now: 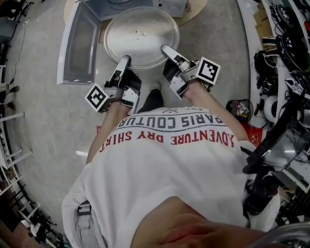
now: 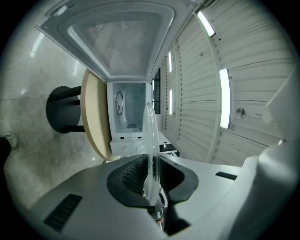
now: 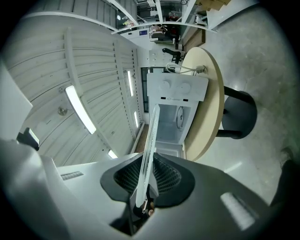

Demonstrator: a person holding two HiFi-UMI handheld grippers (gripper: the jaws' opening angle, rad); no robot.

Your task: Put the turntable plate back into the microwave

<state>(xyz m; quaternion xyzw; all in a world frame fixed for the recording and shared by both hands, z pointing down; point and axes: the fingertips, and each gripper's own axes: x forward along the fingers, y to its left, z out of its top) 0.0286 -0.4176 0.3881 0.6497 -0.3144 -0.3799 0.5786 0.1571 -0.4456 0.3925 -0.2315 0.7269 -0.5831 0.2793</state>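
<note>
A round clear glass turntable plate (image 1: 141,36) hangs level in front of the white microwave (image 1: 140,6), whose door (image 1: 79,42) swings open to the left. My left gripper (image 1: 123,63) is shut on the plate's near left rim. On the near right rim my right gripper (image 1: 168,51) is shut too. In the left gripper view the plate (image 2: 151,154) shows edge-on between the jaws, with the open microwave cavity (image 2: 129,110) beyond. The right gripper view shows the plate (image 3: 148,150) edge-on likewise, pointing at the microwave (image 3: 174,112).
The microwave stands on a round wooden table (image 3: 206,103) with a black pedestal (image 3: 239,115). Cluttered shelves with cables and gear (image 1: 283,63) line the right side. Metal racks (image 1: 9,140) stand at the left. The floor (image 1: 43,121) is grey concrete.
</note>
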